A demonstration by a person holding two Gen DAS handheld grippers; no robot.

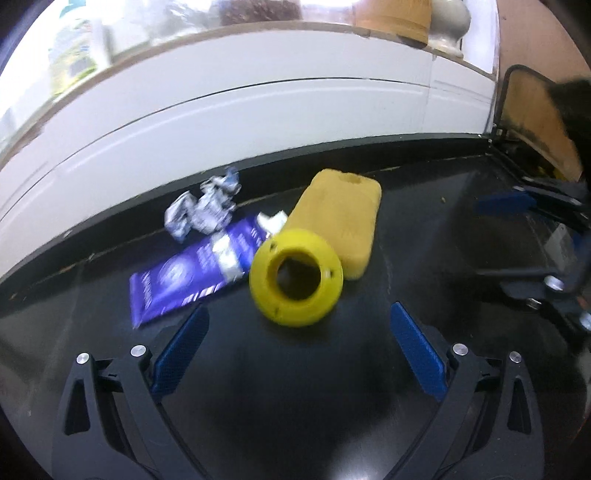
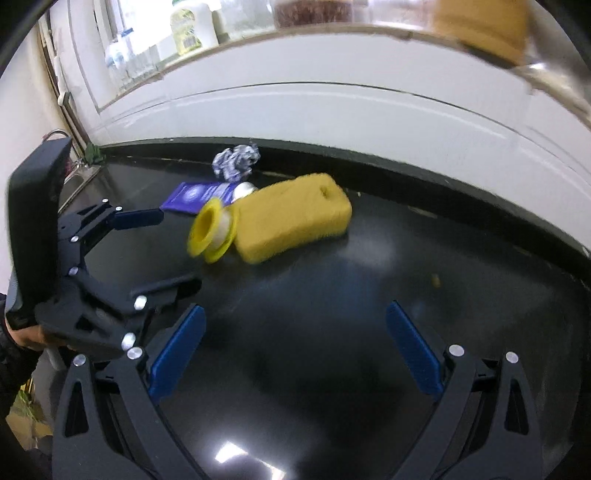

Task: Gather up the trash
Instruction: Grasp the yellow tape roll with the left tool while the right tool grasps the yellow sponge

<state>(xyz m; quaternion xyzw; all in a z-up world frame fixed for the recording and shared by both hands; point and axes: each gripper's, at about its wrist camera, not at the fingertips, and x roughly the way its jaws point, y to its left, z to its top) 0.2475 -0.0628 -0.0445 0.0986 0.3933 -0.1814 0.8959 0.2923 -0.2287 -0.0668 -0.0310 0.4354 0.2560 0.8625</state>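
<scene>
On the black countertop (image 1: 295,387) lie a yellow spool (image 1: 295,277), a yellow sponge (image 1: 340,218), a flat purple wrapper (image 1: 192,273) and a crumpled silver-blue wrapper (image 1: 207,210). My left gripper (image 1: 299,325) is open, just short of the spool, which lies between and ahead of its blue pads. In the right wrist view the spool (image 2: 212,234) leans against the sponge (image 2: 291,218), with the purple wrapper (image 2: 195,195) and crumpled wrapper (image 2: 236,160) behind. My right gripper (image 2: 295,321) is open and empty, back from the sponge. The left gripper (image 2: 173,251) shows at left, open.
A white tiled wall (image 1: 258,110) rises behind the counter, with a shelf of jars and bottles (image 2: 192,29) above. A sink (image 2: 77,177) lies at the far left. A dark frame with a wooden panel (image 1: 535,122) stands at the right. The right gripper (image 1: 535,243) shows at right.
</scene>
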